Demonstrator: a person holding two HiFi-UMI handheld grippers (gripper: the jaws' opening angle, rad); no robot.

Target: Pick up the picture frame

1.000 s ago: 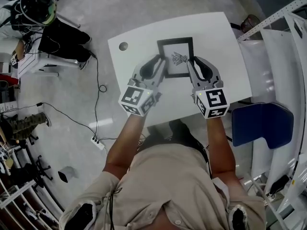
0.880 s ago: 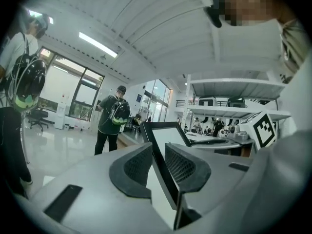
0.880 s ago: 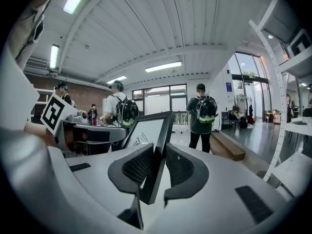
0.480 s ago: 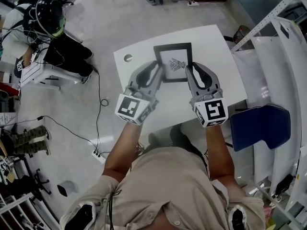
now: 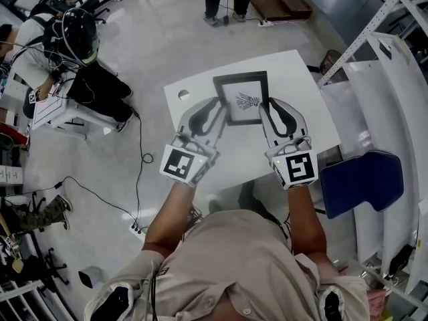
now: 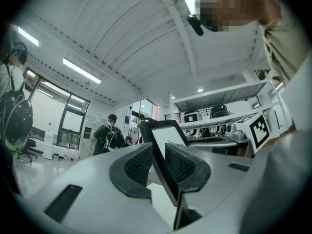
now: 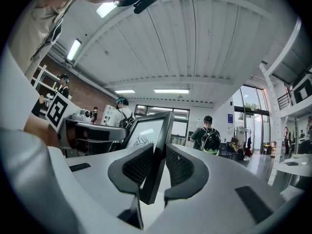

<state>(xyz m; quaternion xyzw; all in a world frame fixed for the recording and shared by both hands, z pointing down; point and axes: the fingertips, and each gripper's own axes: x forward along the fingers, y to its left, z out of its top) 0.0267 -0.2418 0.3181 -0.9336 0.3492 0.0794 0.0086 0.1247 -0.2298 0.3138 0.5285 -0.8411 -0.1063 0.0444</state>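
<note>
Both sides are gripped: left claw (image 5: pixel 212 112) and right claw (image 5: pixel 274 112) each pinch an edge of the picture frame (image 5: pixel 242 97) above the table (image 5: pixel 301 89), so raise both together, keeping it level.

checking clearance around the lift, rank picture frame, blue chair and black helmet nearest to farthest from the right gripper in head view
1. picture frame, clamped in the right gripper
2. blue chair, lower right
3. black helmet, far upper left
</note>
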